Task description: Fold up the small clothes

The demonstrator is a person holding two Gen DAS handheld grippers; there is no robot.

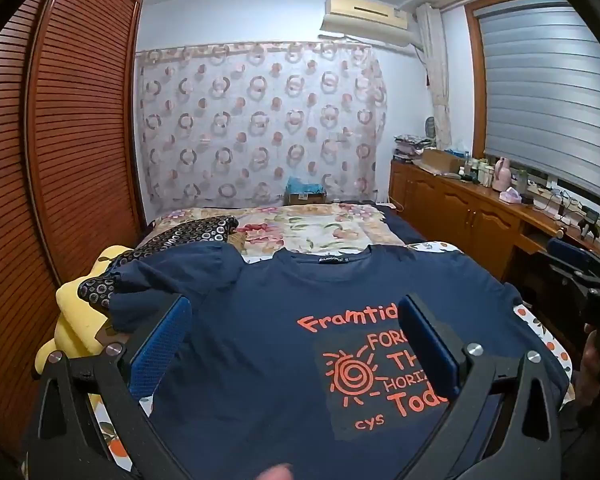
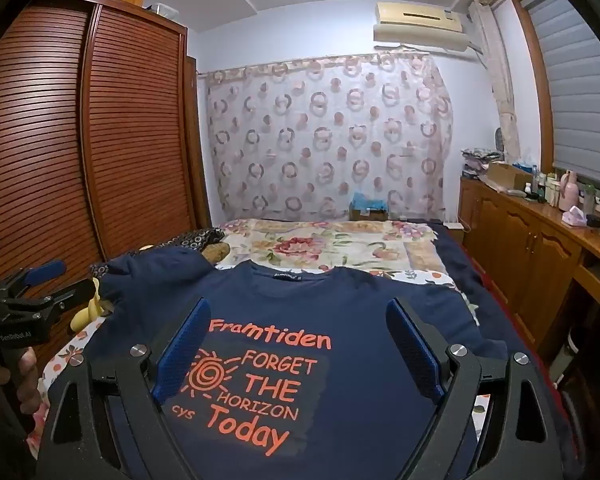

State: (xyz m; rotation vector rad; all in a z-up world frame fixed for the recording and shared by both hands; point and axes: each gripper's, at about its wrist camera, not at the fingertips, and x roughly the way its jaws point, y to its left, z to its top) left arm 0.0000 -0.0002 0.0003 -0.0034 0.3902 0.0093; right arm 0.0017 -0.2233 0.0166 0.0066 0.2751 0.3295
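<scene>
Bedroom with floral bed [image 1: 300,228]: navy T-shirt [image 2: 340,400], orange print up, spread flat at its near end. Left gripper [image 1: 296,344] and right gripper [image 2: 296,344] hover above it, fingers wide apart, holding nothing.

left gripper [image 1: 296,344]: black frame, blue textured pads [image 1: 162,344], silver screws | right gripper [image 2: 298,350]: black frame, blue pads [image 2: 182,346], silver screws | left handle: white lettering, bare-skinned hand [image 2: 20,376]
</scene>
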